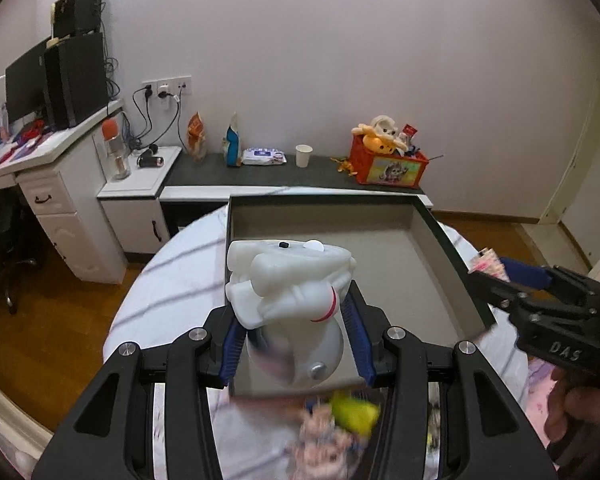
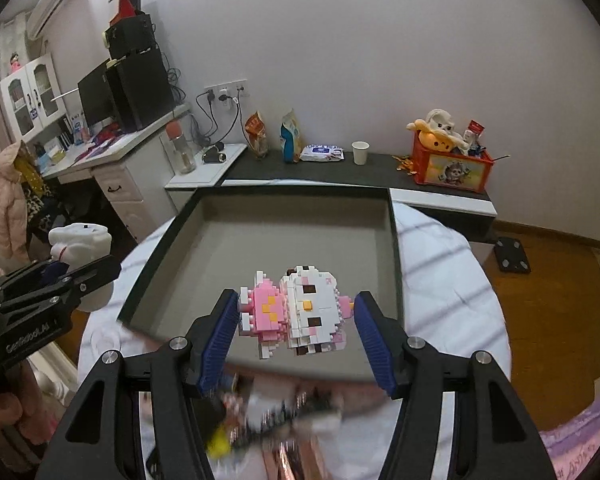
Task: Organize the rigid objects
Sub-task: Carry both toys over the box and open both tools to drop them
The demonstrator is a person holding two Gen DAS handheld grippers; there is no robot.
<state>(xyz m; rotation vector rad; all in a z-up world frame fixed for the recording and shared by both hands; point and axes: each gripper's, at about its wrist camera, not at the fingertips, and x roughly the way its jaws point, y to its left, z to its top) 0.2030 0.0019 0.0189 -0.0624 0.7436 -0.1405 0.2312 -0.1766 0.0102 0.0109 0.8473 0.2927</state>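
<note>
Round desk (image 2: 452, 276) under a striped white cloth, rim curving off at left and right of frame, wood floor beyond. At centre, shallow dark-walled tray (image 1: 452, 256), grey bottom bare, walls low all round. In left wrist view, left gripper (image 1: 292, 336) over tray's near edge, blue fingers (image 1: 358, 340) clamped on white toy figure (image 1: 288, 280). In right wrist view, right gripper (image 2: 296, 332) likewise over near edge, fingers (image 2: 216, 340) pinching pink-and-white block figure (image 2: 296, 312). "DAS" legible on the right gripper's body at right of the left wrist view.
</note>
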